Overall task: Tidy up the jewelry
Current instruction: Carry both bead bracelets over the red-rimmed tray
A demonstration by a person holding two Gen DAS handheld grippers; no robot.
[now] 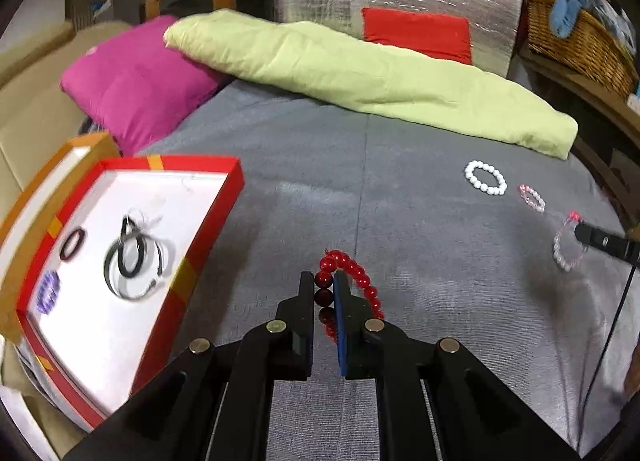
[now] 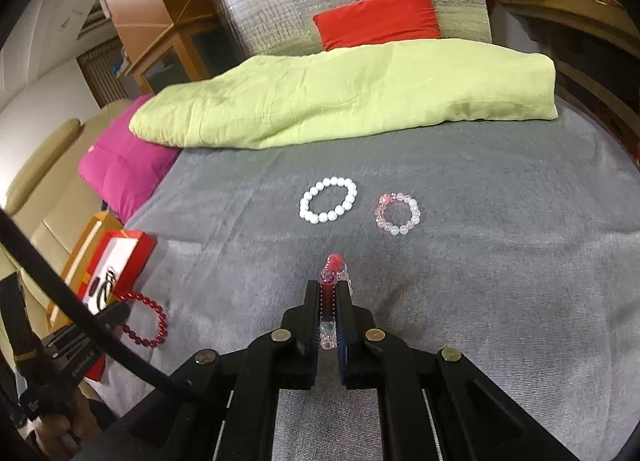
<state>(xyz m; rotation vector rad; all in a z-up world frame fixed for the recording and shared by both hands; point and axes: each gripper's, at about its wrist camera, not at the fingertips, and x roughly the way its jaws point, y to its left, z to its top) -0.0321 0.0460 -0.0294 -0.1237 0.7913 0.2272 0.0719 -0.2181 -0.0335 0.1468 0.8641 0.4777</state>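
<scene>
Gripping a red bead bracelet [image 1: 352, 281], the left tongs [image 1: 323, 281] hover just right of the red box [image 1: 208, 245]. Right wrist view: right tongs [image 2: 329, 289] clamp a clear bead bracelet [image 2: 334, 273], well right of that box.

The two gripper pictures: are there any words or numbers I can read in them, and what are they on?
Small pale lettering on the left gripper body, in the right wrist view: too blurred to read.
A small white mark on the right gripper, in the left wrist view: too small to read.
Red box: no words showing.
</scene>
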